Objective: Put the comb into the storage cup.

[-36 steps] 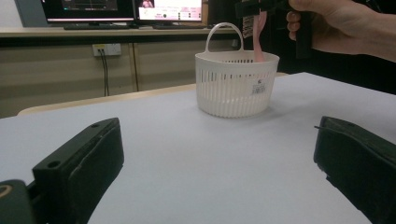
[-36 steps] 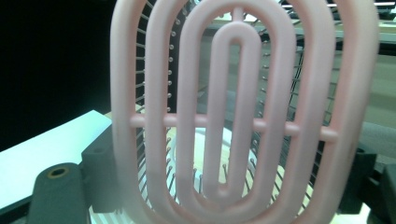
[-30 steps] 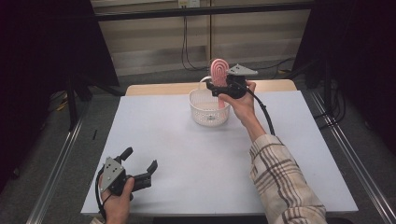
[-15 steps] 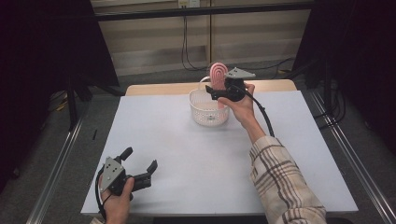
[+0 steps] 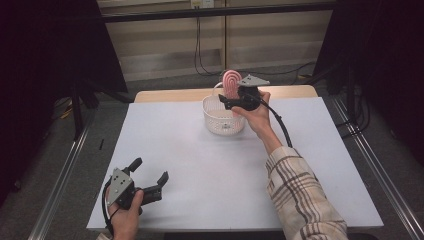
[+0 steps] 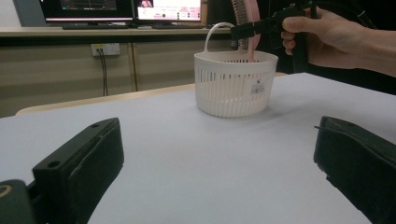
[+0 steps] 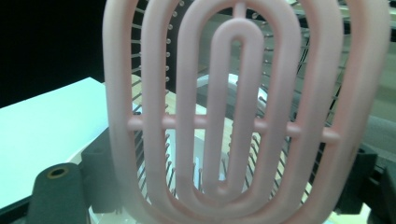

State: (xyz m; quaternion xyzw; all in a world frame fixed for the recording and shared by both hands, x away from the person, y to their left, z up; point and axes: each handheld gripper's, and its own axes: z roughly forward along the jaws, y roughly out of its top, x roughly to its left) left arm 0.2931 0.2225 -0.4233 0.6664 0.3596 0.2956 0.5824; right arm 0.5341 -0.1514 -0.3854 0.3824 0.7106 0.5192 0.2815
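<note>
A pink vented hairbrush (image 5: 230, 83) is clamped upright in the right gripper (image 5: 231, 102) above the white slotted basket (image 5: 223, 117) at the far side of the white table (image 5: 200, 165), while the left gripper (image 5: 148, 175) is held with jaws apart near the front edge.

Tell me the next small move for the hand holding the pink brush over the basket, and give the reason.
Probably lower it a little further and only then open the jaws. The right gripper is shut on the pink hairbrush, which stands upright with its handle end already inside the white basket and its head above the rim. The left gripper rests open near the table's front edge, so it plays no part.
</note>
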